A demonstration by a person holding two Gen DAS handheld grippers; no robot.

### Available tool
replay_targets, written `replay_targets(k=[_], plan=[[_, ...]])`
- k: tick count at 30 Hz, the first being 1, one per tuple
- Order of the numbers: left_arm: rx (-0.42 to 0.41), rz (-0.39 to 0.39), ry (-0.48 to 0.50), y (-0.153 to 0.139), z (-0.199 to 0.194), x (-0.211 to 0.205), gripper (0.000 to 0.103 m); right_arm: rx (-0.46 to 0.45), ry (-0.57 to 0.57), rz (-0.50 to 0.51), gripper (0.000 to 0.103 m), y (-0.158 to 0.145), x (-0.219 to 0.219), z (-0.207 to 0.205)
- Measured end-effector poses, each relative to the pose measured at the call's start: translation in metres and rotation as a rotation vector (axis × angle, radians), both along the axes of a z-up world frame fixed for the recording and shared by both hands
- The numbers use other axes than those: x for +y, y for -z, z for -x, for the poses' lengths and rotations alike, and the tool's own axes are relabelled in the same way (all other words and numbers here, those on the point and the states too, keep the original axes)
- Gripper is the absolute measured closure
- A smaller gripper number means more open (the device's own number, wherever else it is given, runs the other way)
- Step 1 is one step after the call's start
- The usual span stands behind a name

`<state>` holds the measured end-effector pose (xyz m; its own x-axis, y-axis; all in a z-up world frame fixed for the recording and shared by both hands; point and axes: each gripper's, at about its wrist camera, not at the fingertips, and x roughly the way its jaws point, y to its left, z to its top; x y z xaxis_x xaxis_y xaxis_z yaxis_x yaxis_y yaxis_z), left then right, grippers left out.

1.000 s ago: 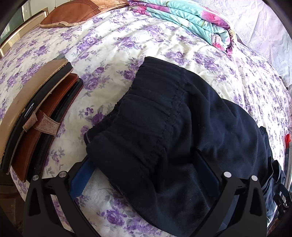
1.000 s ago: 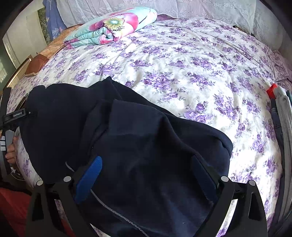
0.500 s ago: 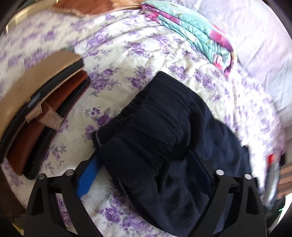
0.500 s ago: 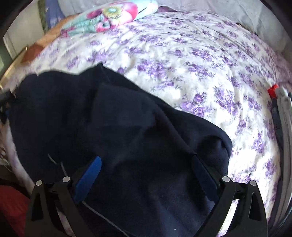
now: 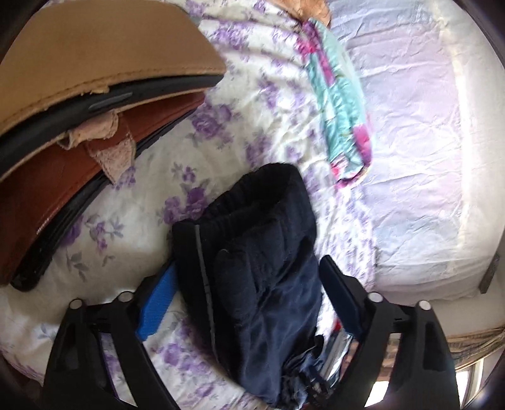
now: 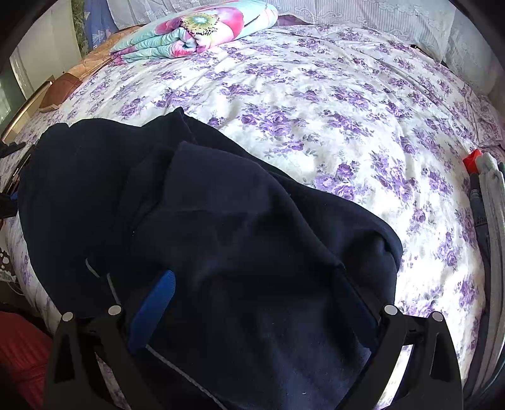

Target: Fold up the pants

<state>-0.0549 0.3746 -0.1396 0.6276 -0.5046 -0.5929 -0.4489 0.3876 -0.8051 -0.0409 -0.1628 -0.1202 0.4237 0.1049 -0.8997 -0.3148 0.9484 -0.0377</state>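
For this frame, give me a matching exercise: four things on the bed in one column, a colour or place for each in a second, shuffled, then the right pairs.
Things:
1. pants
2. folded quilt
3. bedsheet
4. leather cases

Descriptions:
A. white with purple flowers
B. tan and brown, stacked at the left of the left wrist view
C. dark navy, lying between the jaws of both grippers
D. teal and pink, at the far side of the bed

Pairs: 1-C, 2-D, 3-A, 4-B
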Motion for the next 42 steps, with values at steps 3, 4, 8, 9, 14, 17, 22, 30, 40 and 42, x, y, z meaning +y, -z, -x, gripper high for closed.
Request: replay_targets(k=[3, 4, 8, 9, 14, 17, 22, 30, 40, 42], plan=[[0.000, 0.020, 0.006, 0.007, 0.003, 0.006, 0.031, -0.003, 0.000, -0.002, 0.004, 0.000, 0.000, 0.001], [0.000, 0.026, 0.004, 0.008, 0.004, 0.007, 0.033, -0.006, 0.000, -0.003, 0.003, 0.001, 0.000, 0.001], [0.028, -0.071, 0.050, 0.001, -0.003, -0.001, 0.046, -0.008, -0.001, 0.005, 0.003, 0.001, 0.001, 0.001], [0.023, -0.111, 0.064, -0.004, -0.004, -0.005, 0.049, -0.007, 0.001, 0.004, 0.003, 0.001, 0.001, 0.001], [-0.035, -0.160, 0.071, -0.017, -0.002, -0.009, 0.061, -0.101, 0.041, -0.074, 0.004, -0.029, -0.009, 0.005], [-0.086, -0.254, 0.120, -0.040, 0.000, -0.019, 0.063, -0.083, 0.063, -0.113, 0.004, -0.030, -0.015, -0.002], [-0.168, -0.338, 0.196, -0.077, 0.000, -0.039, 0.065, 0.021, 0.055, -0.009, 0.003, 0.011, -0.008, -0.018], [-0.398, -0.444, 0.468, -0.156, -0.009, -0.130, 0.071, 0.012, 0.181, -0.207, 0.004, -0.014, -0.048, -0.014], [-0.461, -0.356, 0.935, -0.139, -0.031, -0.283, 0.072, 0.060, 0.323, -0.718, 0.004, -0.022, -0.105, 0.010], [-0.433, -0.349, 0.956, -0.129, -0.034, -0.289, 0.072, 0.164, 0.307, -1.008, 0.004, -0.013, -0.108, 0.003]])
